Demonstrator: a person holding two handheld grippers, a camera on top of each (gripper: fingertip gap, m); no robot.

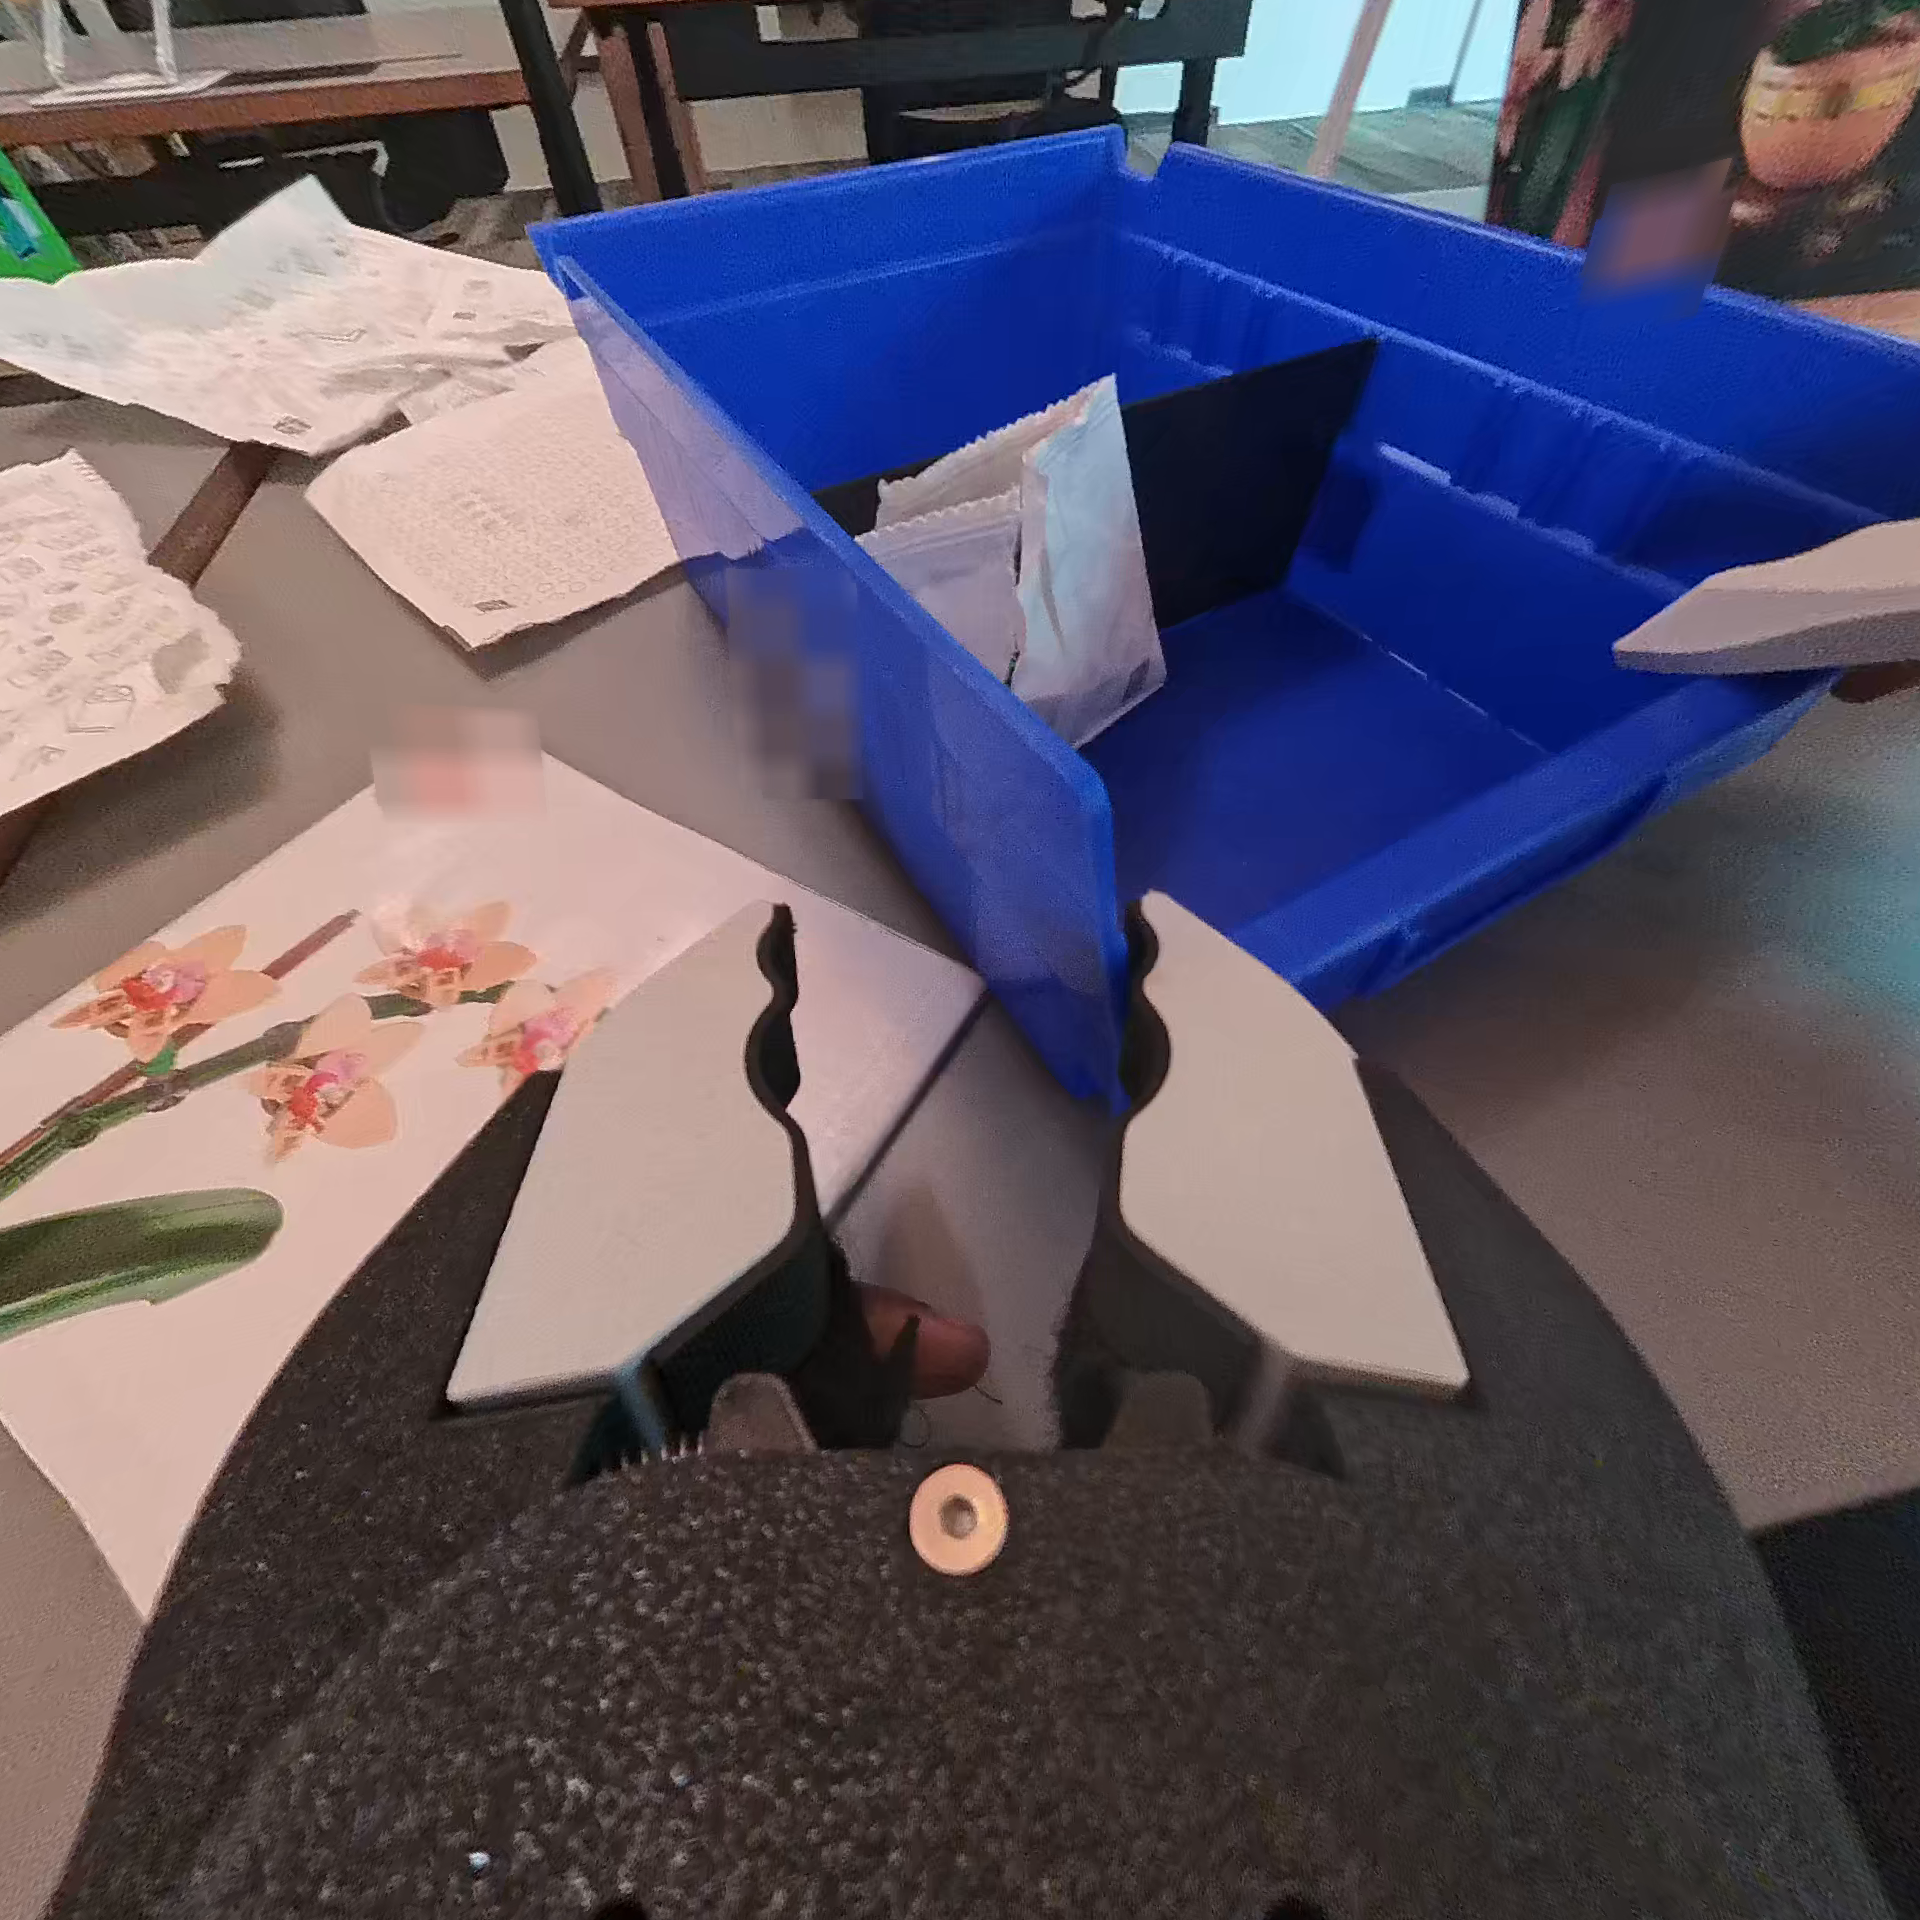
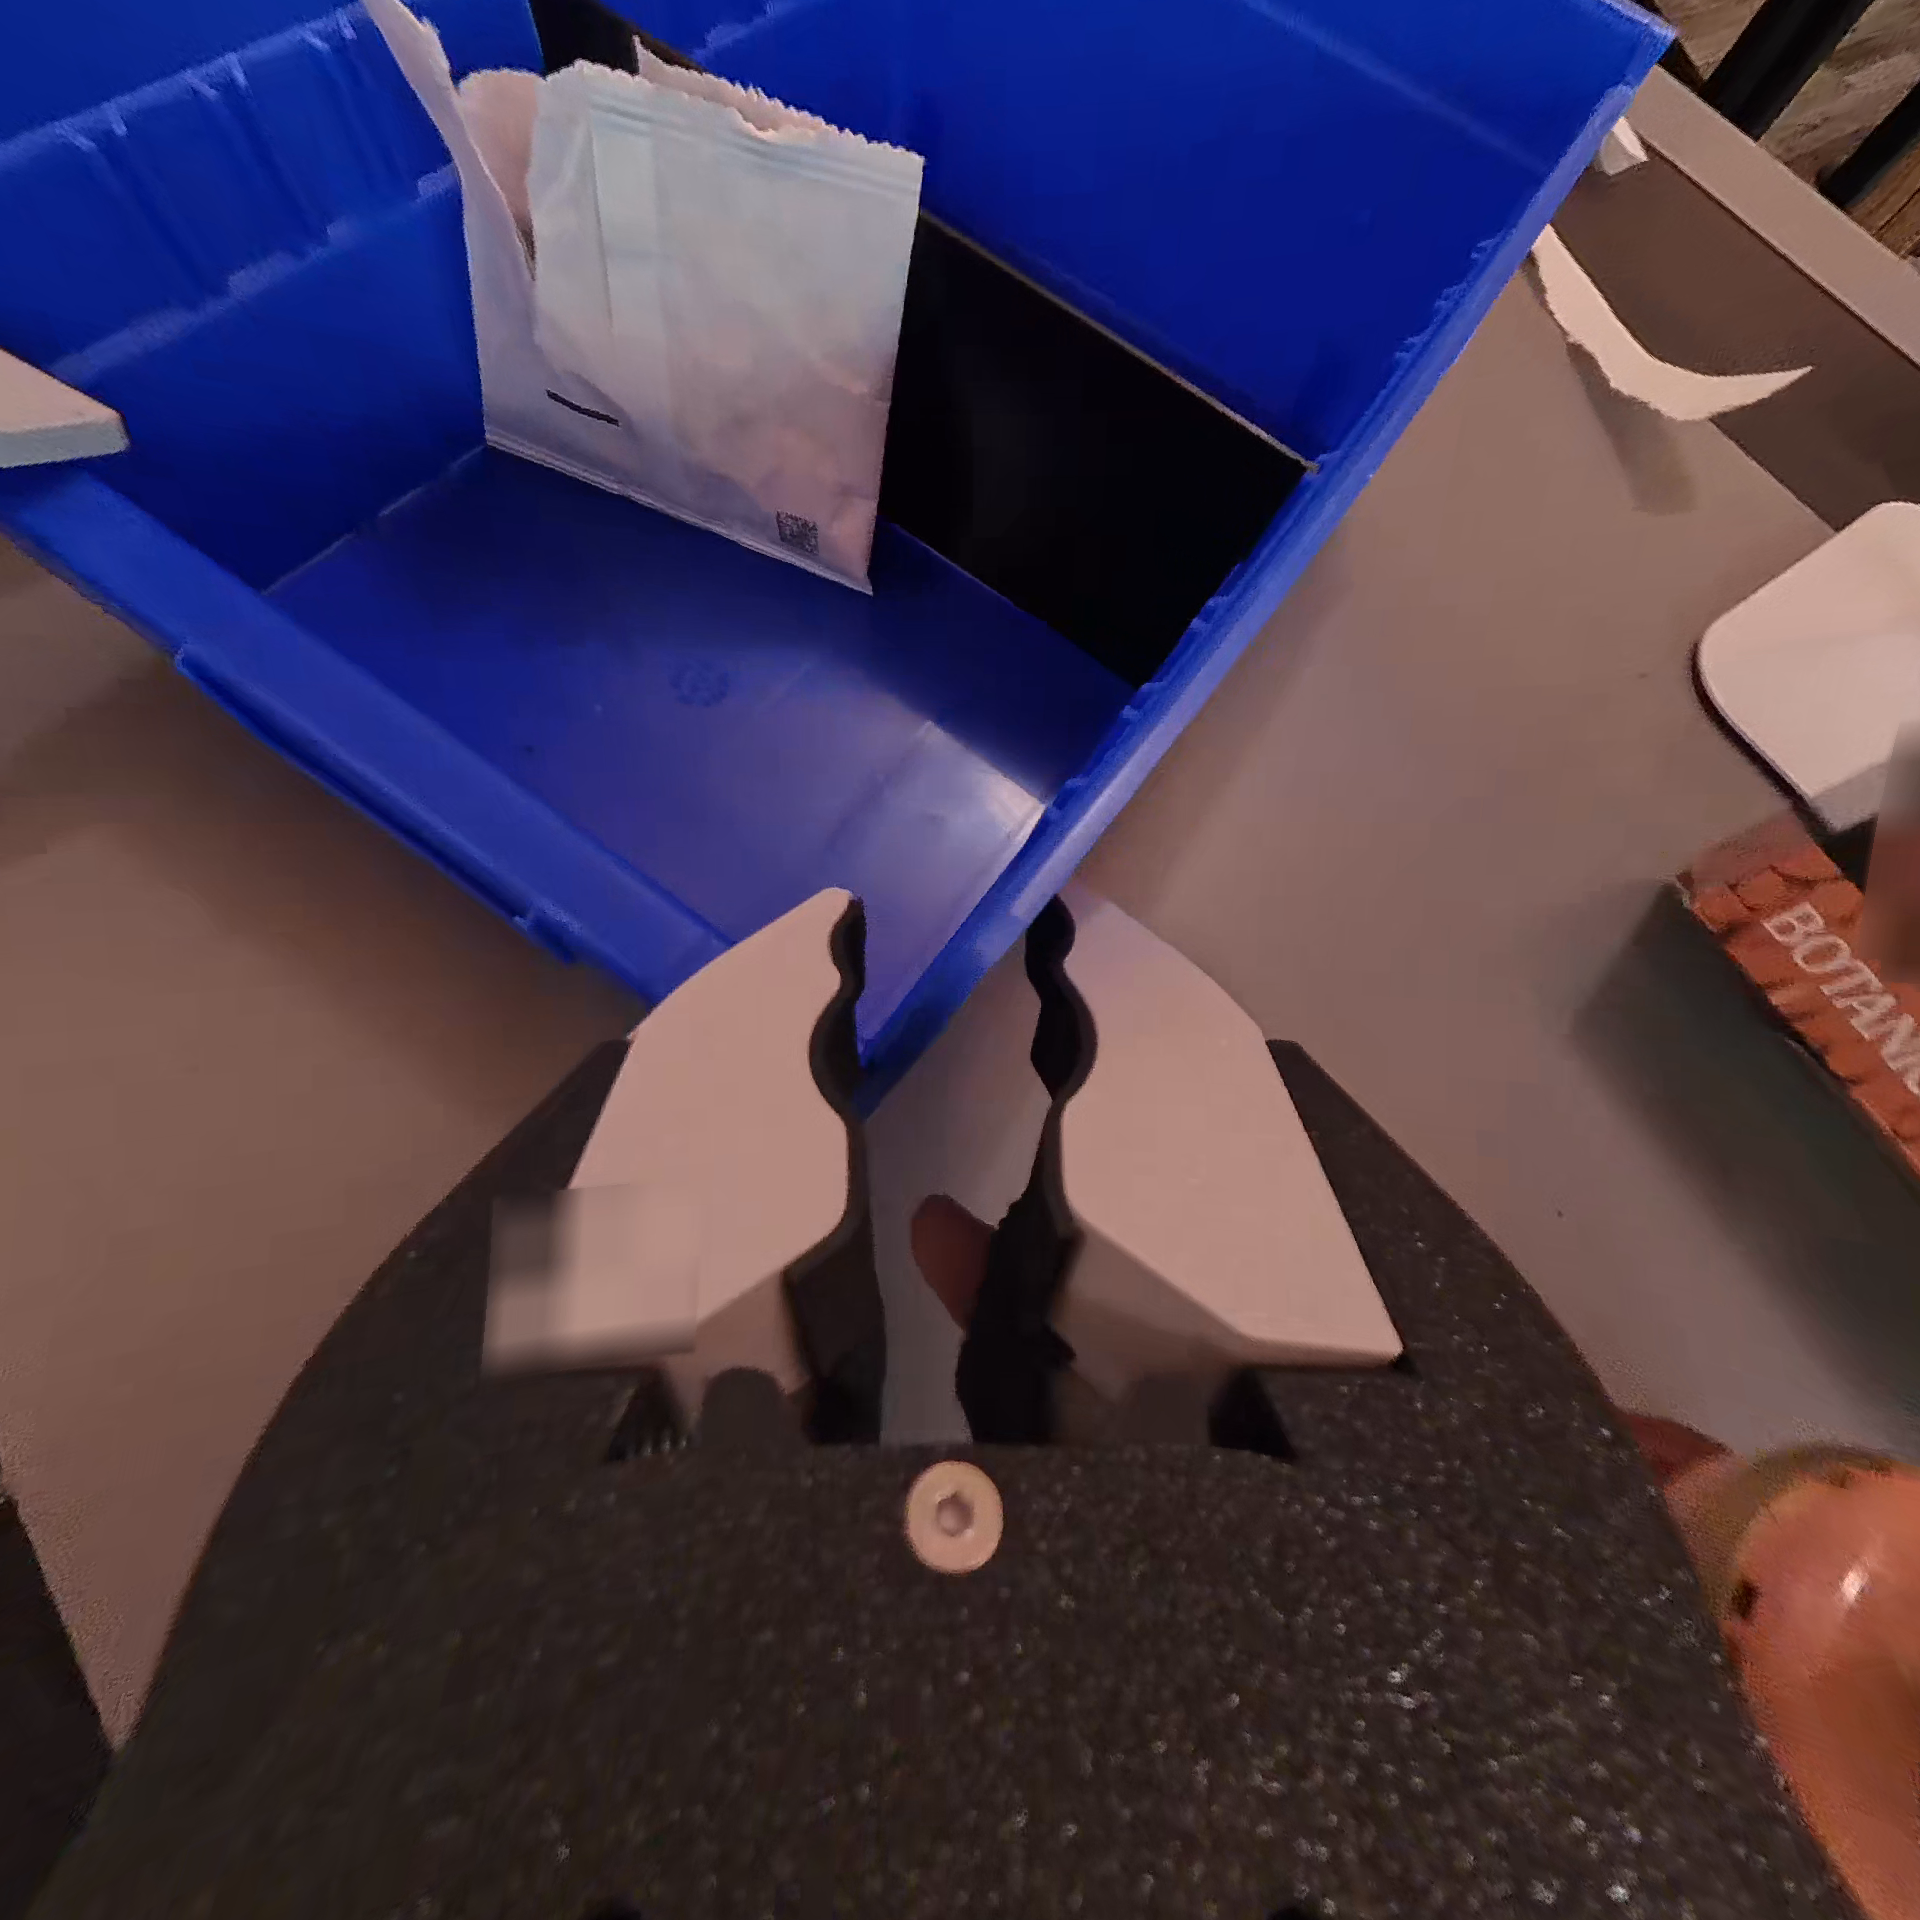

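Blue plastic bin [image 1: 966, 790] sits centre to upper right of the left wrist view, on a grey table [image 1: 1621, 1091]; the right wrist view has it filling the upper left [image 2: 582, 727]. White paper packets [image 1: 1081, 582] stand upright inside against a black divider [image 1: 1236, 488], near the top centre of the right wrist view [image 2: 707, 343]. Left gripper [image 1: 961, 925] is spread, nothing between its jaws, tips straddling the bin's near corner; contact unclear. Right gripper [image 2: 951, 909] is also spread and holds nothing, with the bin's other near corner sitting between its tips; its grey fingertip also shows at the right edge of the left wrist view. Lower left of the left wrist view: a white sheet printed with orchids [image 1: 312, 1039]. Upper left: crumpled printed paper sheets [image 1: 270, 322]. Right edge of the right wrist view: a white rounded-corner card [image 2: 1818, 675] and a dark box with a brown edge [image 2: 1808, 997].
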